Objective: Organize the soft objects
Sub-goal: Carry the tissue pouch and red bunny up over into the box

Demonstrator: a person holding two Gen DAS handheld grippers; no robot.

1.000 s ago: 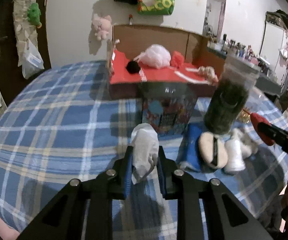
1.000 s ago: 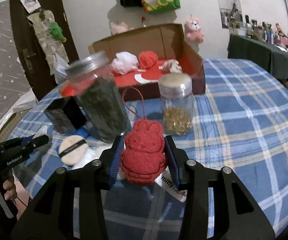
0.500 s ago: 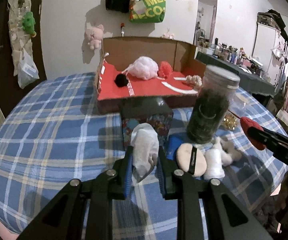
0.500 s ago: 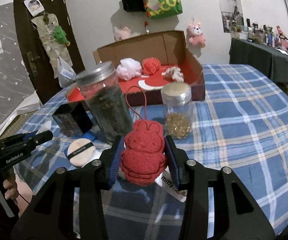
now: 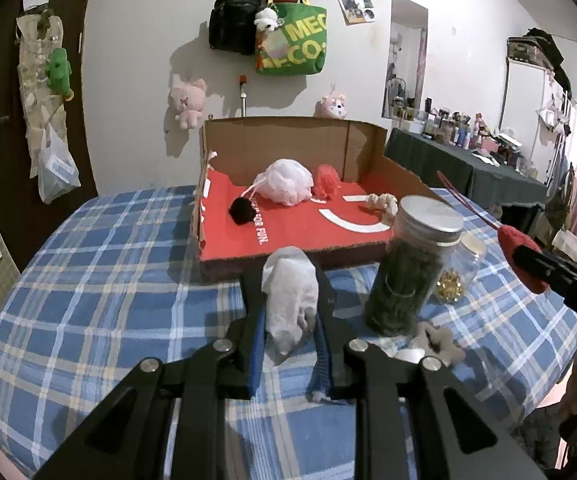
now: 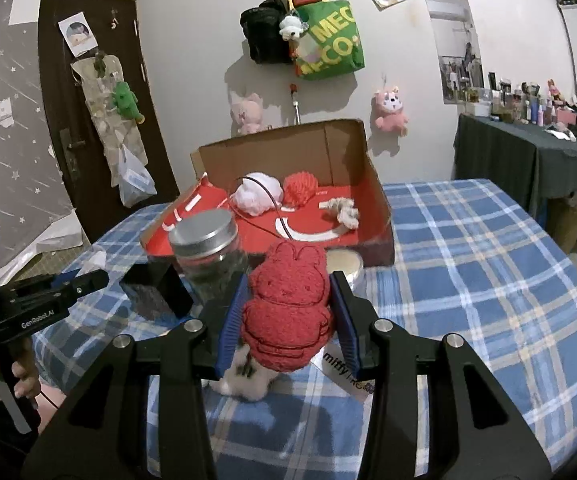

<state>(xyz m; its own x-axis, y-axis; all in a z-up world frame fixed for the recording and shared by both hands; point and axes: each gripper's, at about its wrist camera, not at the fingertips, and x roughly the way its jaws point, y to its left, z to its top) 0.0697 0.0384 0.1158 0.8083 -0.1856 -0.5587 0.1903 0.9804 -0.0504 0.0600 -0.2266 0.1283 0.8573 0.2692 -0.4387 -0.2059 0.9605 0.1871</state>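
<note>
My left gripper (image 5: 290, 316) pinches a white cloth (image 5: 290, 300); only my right gripper's (image 6: 286, 316) view shows its red bunny (image 6: 286, 312) clamped whole.

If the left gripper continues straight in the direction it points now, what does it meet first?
Probably the near front wall of the cardboard box, straight ahead of the left gripper and its white cloth; depth is uncertain.
</note>
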